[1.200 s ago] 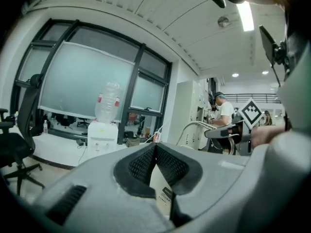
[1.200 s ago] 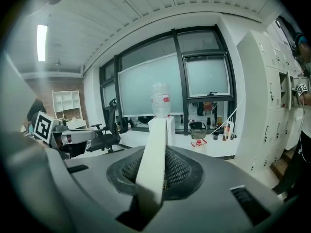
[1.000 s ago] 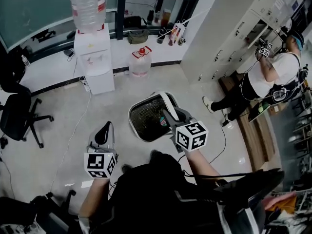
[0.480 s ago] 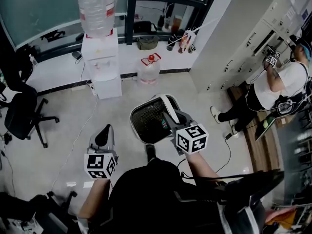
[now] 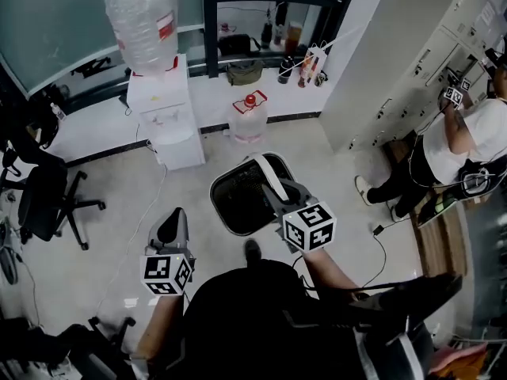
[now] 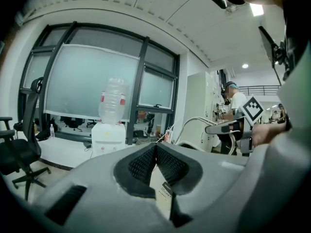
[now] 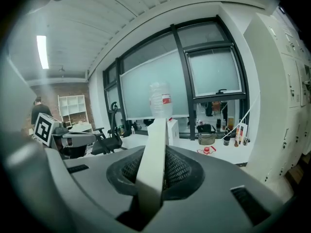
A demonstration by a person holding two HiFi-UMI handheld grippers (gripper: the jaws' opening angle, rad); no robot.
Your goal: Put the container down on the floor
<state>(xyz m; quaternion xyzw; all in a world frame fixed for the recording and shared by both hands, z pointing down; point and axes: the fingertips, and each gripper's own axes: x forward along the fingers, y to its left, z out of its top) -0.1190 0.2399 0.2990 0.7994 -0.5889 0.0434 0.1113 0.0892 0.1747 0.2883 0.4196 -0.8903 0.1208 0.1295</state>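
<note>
The container [image 5: 240, 198] is a dark mesh basket with a white rim and a white strap handle [image 5: 269, 177]. In the head view it hangs above the pale floor, just ahead of my body. My right gripper [image 5: 279, 193] is shut on that handle. In the right gripper view the white handle [image 7: 153, 149] runs up between the dark ribbed pads [image 7: 180, 169]. My left gripper [image 5: 169, 226] hangs to the left of the container, apart from it. Its jaws [image 6: 155, 152] meet at the tip with nothing held.
A water dispenser [image 5: 162, 113] with a big bottle stands at the back left, and a spare water jug [image 5: 248, 117] sits on the floor beside it. An office chair [image 5: 47, 200] is at the left. A person [image 5: 459, 145] works at the lockers on the right. A cable [image 5: 380, 248] trails across the floor.
The view has drifted, so the dispenser and jug sit lower and further right. The container still hangs from my right gripper in the same place, and the left gripper has not changed.
</note>
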